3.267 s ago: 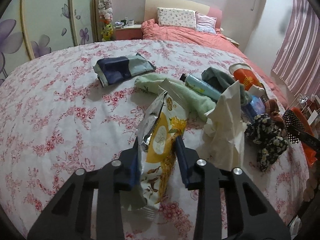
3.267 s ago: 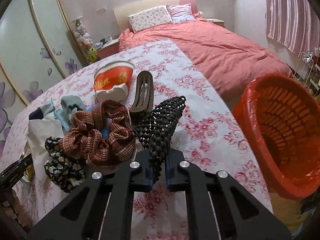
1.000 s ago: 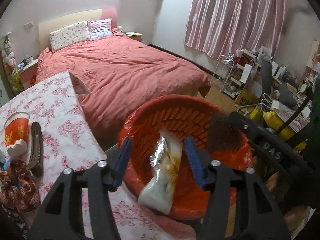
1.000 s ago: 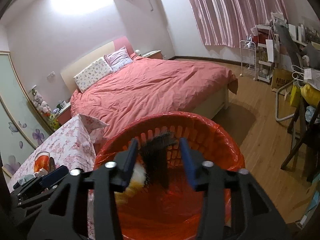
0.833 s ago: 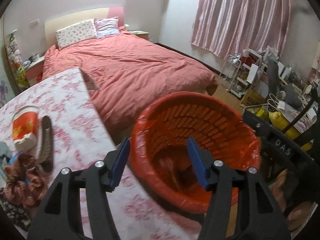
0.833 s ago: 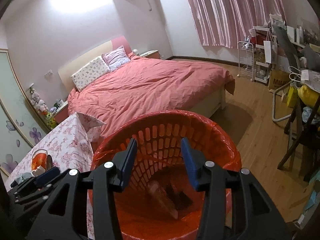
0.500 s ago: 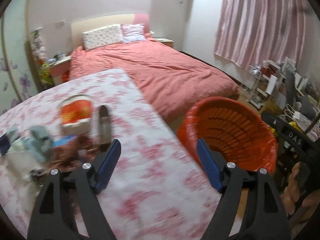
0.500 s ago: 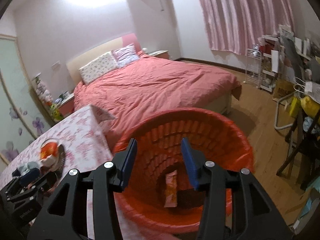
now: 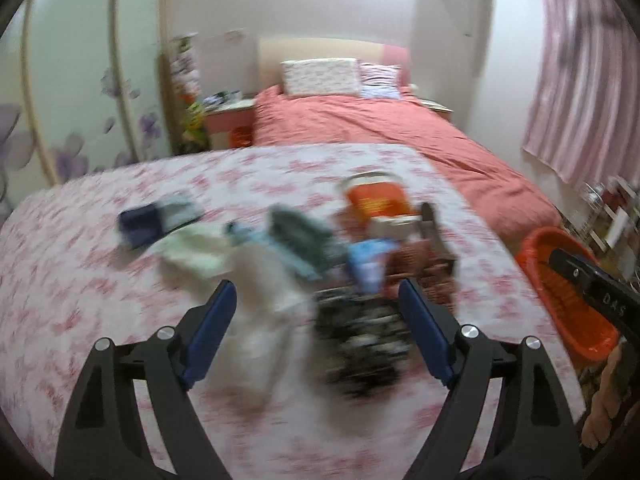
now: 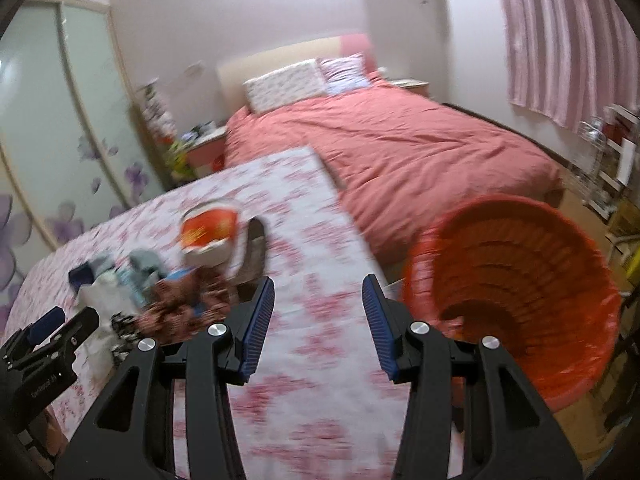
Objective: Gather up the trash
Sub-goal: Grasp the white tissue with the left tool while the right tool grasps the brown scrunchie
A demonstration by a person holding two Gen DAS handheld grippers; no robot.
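My left gripper (image 9: 318,306) hangs over the floral table (image 9: 100,272) with its jaws opening wide and nothing between them. Beyond it, blurred, lie a white paper bag (image 9: 262,280), a black floral scrunchie (image 9: 362,328), a red-and-white noodle cup (image 9: 376,200) and a dark blue snack bag (image 9: 156,220). My right gripper (image 10: 318,312) is open and empty above the table's right part. The orange basket (image 10: 516,280) stands beside the table at the right. The noodle cup (image 10: 210,230) and a brown scrunchie (image 10: 180,300) lie ahead on the left.
A bed with a red cover (image 10: 420,140) stands behind the table. A green cloth (image 9: 192,252), a grey cloth (image 9: 300,228) and a brown hair clip (image 10: 254,256) lie among the pile. Wardrobe doors (image 9: 60,100) fill the left; shelves (image 10: 616,160) and curtains sit right.
The snack bag and the black brush dropped into the basket as both grippers let go. Both then swung left, away from the basket and back over the table; the left jaws widened.
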